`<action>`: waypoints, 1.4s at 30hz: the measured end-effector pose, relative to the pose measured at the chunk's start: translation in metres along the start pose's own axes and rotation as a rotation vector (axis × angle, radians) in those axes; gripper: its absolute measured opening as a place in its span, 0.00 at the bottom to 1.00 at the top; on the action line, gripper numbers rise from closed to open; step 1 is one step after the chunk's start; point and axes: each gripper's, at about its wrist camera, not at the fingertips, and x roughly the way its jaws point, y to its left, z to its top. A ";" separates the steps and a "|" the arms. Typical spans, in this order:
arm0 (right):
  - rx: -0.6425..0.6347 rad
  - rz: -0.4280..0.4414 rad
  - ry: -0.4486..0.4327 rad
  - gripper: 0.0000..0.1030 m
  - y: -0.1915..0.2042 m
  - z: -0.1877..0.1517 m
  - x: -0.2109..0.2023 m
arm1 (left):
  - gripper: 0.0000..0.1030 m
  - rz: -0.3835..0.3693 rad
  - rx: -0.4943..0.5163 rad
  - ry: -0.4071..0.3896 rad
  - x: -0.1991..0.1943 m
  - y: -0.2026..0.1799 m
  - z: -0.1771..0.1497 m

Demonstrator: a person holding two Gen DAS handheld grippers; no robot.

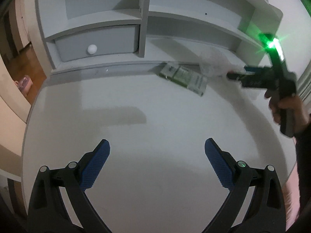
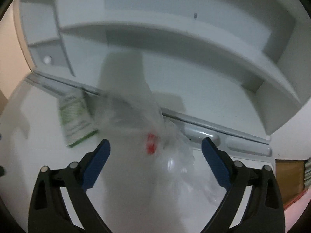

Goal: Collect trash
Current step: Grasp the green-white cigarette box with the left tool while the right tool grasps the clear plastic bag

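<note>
From the left wrist, the left hand-held gripper [image 1: 157, 145] spreads its two blue ribbed pads wide over a smooth white tabletop [image 1: 136, 120], where one flat green-and-white carton [image 1: 184, 77] lies by one crumpled clear plastic bag [image 1: 211, 66], below a shelf unit with one round-knobbed drawer [image 1: 97, 42]. From the right wrist, the right hand-held gripper [image 2: 155, 145] stands apart, nothing pinched, over the bag [image 2: 147, 120], the carton [image 2: 75, 116] just left.
</note>
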 end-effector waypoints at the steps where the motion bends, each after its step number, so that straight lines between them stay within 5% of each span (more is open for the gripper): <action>1: 0.013 0.019 0.025 0.43 -0.002 -0.001 0.005 | 0.92 -0.009 -0.006 -0.003 0.003 -0.002 0.007; 5: 0.094 0.026 -0.017 0.35 -0.012 -0.016 -0.017 | 0.92 0.001 -0.011 -0.008 0.029 -0.015 0.046; 12: 0.197 0.014 -0.140 0.36 -0.038 -0.069 -0.101 | 0.92 0.130 -0.152 0.097 0.104 -0.050 0.116; 16: 0.219 0.032 -0.191 0.36 -0.047 -0.110 -0.142 | 0.92 0.224 -0.193 0.083 0.122 -0.064 0.134; 23: 0.260 0.048 -0.218 0.36 -0.069 -0.167 -0.174 | 0.92 0.317 -0.190 0.110 0.140 -0.072 0.119; 31: 0.357 0.041 -0.245 0.36 -0.096 -0.224 -0.200 | 0.92 0.253 -0.191 0.124 0.115 -0.042 0.088; 37: 0.423 0.007 -0.258 0.37 -0.107 -0.258 -0.223 | 0.92 0.231 -0.271 0.115 0.112 -0.055 0.108; 42: 0.464 -0.025 -0.276 0.37 -0.107 -0.284 -0.243 | 0.92 0.357 -0.328 0.129 0.131 -0.063 0.122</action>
